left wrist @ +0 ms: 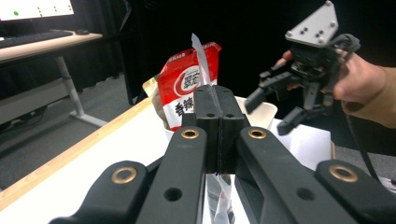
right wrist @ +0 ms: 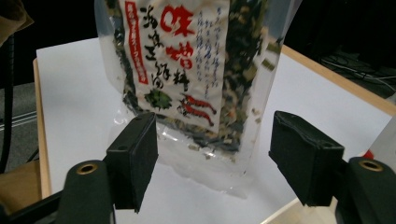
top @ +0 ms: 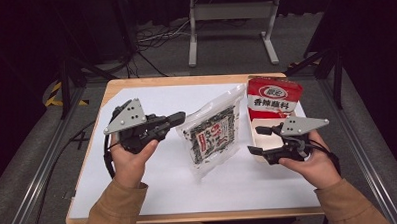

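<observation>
At table centre, pouch (top: 213, 133) held up by left gripper (top: 179, 117), clamped on its 9 o'clock edge. Right gripper (top: 260, 140) at 3 o'clock, jaws apart. Next: probably closing on pouch's free edge.

The red packet (top: 274, 97) carries a white oval logo with unreadable characters, and below it the black characters 香辣蘸料. Just left of that packet, the clear seaweed pouch (right wrist: 196, 70) shows large red characters 味噌汁 beside columns of small blue print too fine to read.
</observation>
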Available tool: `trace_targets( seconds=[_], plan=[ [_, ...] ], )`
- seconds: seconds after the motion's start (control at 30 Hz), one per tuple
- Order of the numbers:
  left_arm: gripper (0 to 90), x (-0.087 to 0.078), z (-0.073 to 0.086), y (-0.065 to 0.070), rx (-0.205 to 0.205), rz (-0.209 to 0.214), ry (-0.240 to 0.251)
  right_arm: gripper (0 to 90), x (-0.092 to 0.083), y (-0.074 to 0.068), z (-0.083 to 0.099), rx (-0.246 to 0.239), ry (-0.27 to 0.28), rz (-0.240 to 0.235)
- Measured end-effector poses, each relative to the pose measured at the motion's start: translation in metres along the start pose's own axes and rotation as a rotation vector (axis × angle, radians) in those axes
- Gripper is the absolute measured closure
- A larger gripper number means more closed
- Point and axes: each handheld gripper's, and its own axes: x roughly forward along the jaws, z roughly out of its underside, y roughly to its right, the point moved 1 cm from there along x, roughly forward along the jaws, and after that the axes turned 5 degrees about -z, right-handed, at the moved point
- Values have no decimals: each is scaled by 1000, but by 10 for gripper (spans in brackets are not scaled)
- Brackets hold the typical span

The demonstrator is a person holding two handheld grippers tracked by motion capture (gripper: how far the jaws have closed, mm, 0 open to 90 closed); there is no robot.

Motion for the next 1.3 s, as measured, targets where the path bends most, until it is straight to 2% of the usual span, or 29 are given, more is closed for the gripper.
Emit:
trace_targets(
  seconds=[0.13,0.23,0.4,0.57,0.93,1.17,1.27,1.3],
  plan=[
    [900,0,0,2,0,20,4,318,2,4,-9,-14,1,-2],
    [900,0,-1,5,2,39,5,302,5,9,-16,-5,11,-35],
    [900,0,-3,8,8,56,11,295,7,17,-23,-16,4,-21],
    [900,1,-3,9,5,79,18,243,11,23,-33,-46,-17,-28],
    [900,0,-2,8,-3,87,21,234,21,20,-48,-94,-6,-56],
    [900,0,-2,8,-8,93,26,269,26,15,-57,-126,5,-97],
    [900,0,-1,7,-7,91,27,312,28,14,-59,-138,7,-120],
    [900,0,-1,7,-9,89,27,363,29,13,-59,-145,-4,-137]
  ],
)
